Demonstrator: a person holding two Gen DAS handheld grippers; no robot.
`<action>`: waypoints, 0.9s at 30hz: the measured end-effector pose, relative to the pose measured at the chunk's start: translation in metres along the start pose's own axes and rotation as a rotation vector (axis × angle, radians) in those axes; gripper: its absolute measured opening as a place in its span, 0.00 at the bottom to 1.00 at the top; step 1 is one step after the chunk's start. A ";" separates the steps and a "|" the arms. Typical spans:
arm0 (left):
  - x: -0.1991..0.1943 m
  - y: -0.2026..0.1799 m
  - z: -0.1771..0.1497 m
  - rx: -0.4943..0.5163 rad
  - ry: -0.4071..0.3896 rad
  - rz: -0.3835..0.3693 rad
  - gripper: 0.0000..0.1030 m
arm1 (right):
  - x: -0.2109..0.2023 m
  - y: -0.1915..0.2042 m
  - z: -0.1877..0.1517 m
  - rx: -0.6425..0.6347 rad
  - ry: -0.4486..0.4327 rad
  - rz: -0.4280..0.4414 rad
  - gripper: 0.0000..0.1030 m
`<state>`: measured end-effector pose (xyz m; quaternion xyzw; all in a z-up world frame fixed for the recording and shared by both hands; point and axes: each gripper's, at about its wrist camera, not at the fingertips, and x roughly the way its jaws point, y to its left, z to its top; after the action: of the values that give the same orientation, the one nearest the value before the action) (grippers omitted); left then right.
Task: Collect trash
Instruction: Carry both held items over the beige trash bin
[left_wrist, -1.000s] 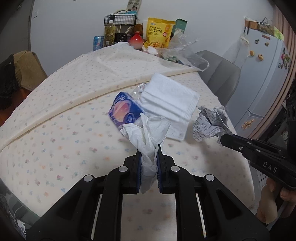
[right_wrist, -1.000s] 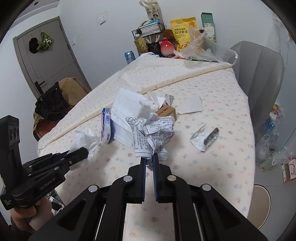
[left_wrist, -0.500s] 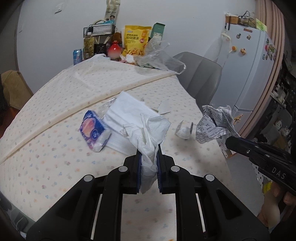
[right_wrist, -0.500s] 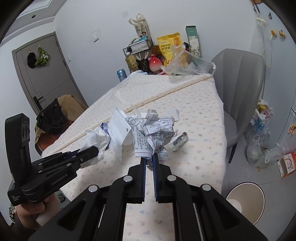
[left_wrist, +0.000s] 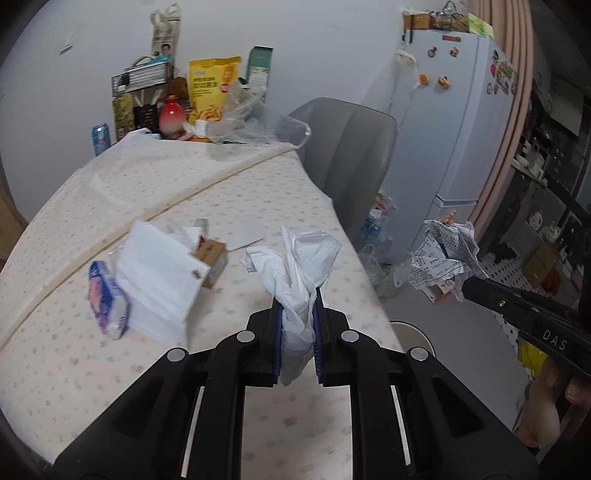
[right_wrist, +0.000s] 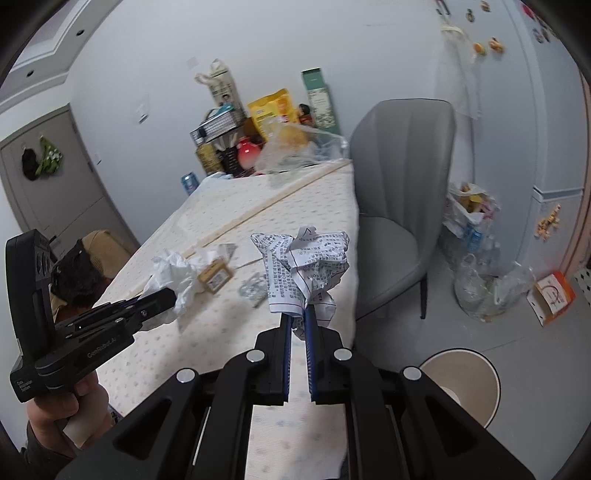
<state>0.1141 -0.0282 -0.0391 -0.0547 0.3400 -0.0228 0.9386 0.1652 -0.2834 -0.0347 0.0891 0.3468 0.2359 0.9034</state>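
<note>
- Your left hand-held gripper (left_wrist: 297, 317) is clamped on a crumpled white tissue (left_wrist: 299, 258), which is pinched low so that most of it stands up above the jaws. That grip suits carrying it off the worktop (left_wrist: 110, 369) without dragging the cloth.
- On the worktop near its left edge lie a blue packet (left_wrist: 107, 299) and, touching it, a white folded stack (left_wrist: 155, 277). A small brown box (left_wrist: 212, 254) sits just beside the stack's far corner. These look like trash not yet collected.
- Your right hand-held gripper (right_wrist: 298, 321) is closed on a crumpled printed paper (right_wrist: 306, 262), caught by its lower fold. It hangs out past the worktop's right edge, which I judge is the way to the bin.
- The bin (right_wrist: 461, 384), a round pale tub, stands on the floor beyond the worktop's right edge, near the grey chair (right_wrist: 399, 206). Both pieces of trash are in the air and not yet over it.
- The right wrist view shows the bin's open mouth. The left wrist view gives only a sliver of its rim behind the jaws.
- The left wrist view shows the blue packet and the white stack plainly. In the right wrist view your left hand-held gripper covers that spot.
- The right wrist view shows a small silvery thing (right_wrist: 253, 288) on the worktop, possibly a blister pack, though it is too blurred to be sure.
</note>
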 end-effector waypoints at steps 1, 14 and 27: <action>0.004 -0.006 0.001 0.008 0.004 -0.007 0.14 | -0.001 -0.007 -0.001 0.013 -0.001 -0.010 0.08; 0.058 -0.055 0.007 0.068 0.082 -0.056 0.14 | 0.016 -0.092 -0.021 0.158 0.039 -0.107 0.08; 0.096 -0.095 0.011 0.114 0.146 -0.084 0.14 | 0.045 -0.171 -0.035 0.304 0.065 -0.215 0.45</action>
<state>0.1941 -0.1295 -0.0804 -0.0138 0.4031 -0.0854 0.9111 0.2338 -0.4108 -0.1427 0.1794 0.4149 0.0858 0.8879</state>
